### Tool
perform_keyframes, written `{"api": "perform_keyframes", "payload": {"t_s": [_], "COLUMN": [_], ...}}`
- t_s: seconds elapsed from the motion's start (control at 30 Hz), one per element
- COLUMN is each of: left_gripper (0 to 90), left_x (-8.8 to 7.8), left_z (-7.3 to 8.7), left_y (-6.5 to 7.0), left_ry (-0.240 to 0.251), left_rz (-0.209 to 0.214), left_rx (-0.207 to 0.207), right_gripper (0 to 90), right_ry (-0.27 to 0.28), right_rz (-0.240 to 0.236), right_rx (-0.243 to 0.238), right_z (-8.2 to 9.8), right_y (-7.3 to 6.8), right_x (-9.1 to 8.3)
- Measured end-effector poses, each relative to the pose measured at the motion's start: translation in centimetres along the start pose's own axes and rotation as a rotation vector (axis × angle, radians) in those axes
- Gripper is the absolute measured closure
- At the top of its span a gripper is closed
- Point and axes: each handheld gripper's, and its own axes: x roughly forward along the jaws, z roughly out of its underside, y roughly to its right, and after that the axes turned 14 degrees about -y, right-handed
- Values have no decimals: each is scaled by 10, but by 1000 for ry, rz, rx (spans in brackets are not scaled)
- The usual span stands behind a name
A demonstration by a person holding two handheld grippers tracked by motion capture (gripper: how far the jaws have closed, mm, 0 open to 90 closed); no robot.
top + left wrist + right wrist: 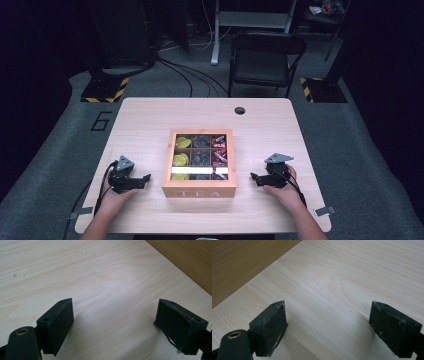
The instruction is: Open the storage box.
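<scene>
A wooden tea box [199, 190] marked TEA sits in the middle of the light wood table [150, 115], its compartments holding yellow, dark and red tea packets. My left gripper [146, 179] rests on the table left of the box, jaws wide apart with bare tabletop between them; the box's side wall [190, 262] rises at the upper right of the left gripper view. My right gripper [254, 178] lies right of the box, open and empty too. The box wall [239, 262] crosses the upper left of the right gripper view.
A round cable hole [240, 110] is at the table's far edge. Behind the table stands a black folding chair [265, 60]. Cables trail over the grey floor, and hazard-striped stand bases [105, 90] sit at both back corners.
</scene>
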Motion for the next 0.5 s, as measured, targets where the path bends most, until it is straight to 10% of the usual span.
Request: {"api": "perform_keyframes", "payload": {"t_s": [0.5], "left_gripper": [185], "left_x": [-2], "left_z": [-1], "left_y": [0], "left_ry": [-6], "left_rz": [-2], "left_rx": [3], "right_gripper": [256], "right_ry": [19], "right_rz": [-10], "right_rx": [-10], "right_z": [3], "right_y": [-2], "right_x": [-3]}}
